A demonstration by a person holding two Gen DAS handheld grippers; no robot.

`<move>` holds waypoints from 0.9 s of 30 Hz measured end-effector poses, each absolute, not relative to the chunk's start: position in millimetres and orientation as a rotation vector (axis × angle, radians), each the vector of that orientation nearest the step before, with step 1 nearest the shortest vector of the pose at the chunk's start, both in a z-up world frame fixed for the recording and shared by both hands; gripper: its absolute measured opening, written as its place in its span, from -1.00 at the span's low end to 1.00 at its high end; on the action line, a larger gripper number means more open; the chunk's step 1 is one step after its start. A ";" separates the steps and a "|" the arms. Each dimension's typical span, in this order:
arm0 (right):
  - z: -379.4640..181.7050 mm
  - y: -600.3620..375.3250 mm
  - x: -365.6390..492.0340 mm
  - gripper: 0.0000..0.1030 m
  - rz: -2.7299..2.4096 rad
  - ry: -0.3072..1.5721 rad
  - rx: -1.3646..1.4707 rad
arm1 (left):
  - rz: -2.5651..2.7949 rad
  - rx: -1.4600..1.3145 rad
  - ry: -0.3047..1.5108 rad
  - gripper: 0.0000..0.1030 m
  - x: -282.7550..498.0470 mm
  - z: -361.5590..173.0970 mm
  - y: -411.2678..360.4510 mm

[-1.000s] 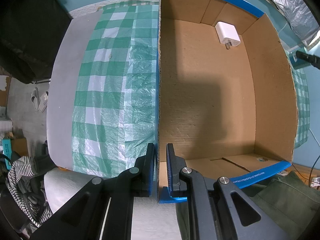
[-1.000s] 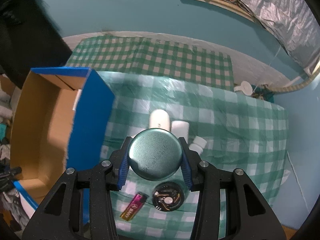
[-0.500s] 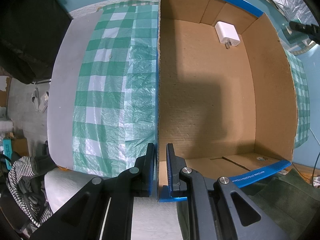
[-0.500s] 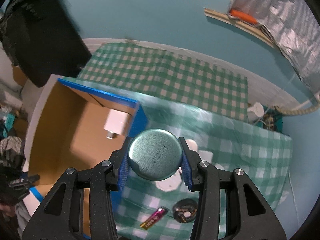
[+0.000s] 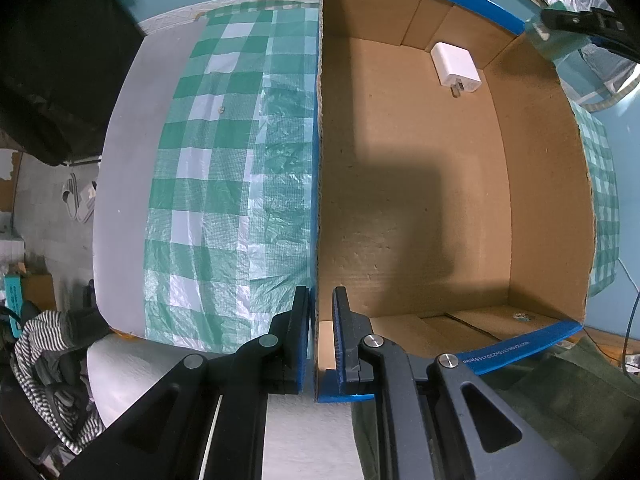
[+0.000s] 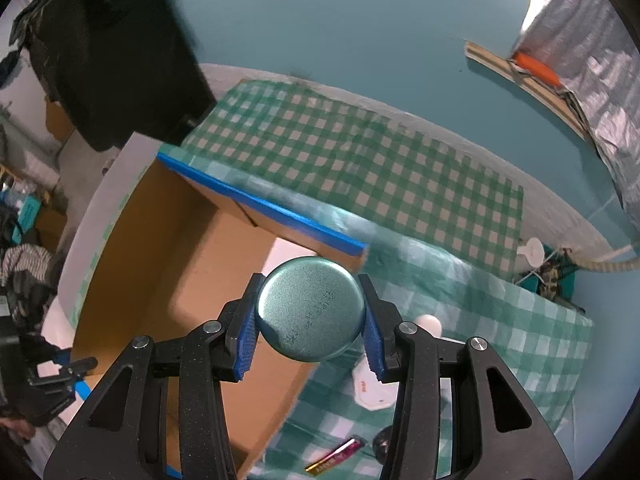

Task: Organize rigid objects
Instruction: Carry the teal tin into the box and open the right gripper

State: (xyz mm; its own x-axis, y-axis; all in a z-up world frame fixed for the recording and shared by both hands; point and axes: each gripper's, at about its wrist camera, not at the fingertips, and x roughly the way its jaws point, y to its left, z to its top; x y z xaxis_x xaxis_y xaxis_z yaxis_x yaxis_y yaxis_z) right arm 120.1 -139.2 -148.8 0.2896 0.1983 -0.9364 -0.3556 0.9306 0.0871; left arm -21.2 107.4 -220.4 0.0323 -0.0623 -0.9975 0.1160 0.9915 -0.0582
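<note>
step in hand: carry to box. right gripper (image 6: 311,326) clamps tin (image 6: 311,308) above box (image 6: 192,264) rim at 3 o'clock. left gripper (image 5: 321,320) pinches box wall at 6 o'clock. next: centre tin over floor, lower, release.

- Round tin (image 6: 311,309): metallic teal-green.
- Cardboard box (image 5: 420,200): brown inside, blue outside and along the rims.
- Charger (image 5: 456,65): white.
- Cloth (image 5: 224,184) on the worktop: green-and-white check.
- Tool pads (image 6: 245,330): blue, on black arms.
- Lighter (image 6: 336,455): pink and gold.
</note>
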 end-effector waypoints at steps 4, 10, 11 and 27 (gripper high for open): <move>-158.5 -127.2 120.7 -0.15 0.396 1.245 -0.178 | -0.138 0.043 1.531 -0.79 -20.8 -220.0 107.1; -174.3 -112.9 121.2 -0.15 0.422 1.279 -0.213 | -0.139 0.044 1.528 -0.79 -21.2 -219.3 106.6; -176.9 -111.2 121.0 -0.15 0.423 1.285 -0.216 | -0.139 0.044 1.528 -0.79 -21.2 -219.2 106.6; -197.1 -111.4 119.0 -0.15 0.401 1.335 -0.222 | -0.142 0.050 1.531 -0.79 -20.7 -218.5 106.0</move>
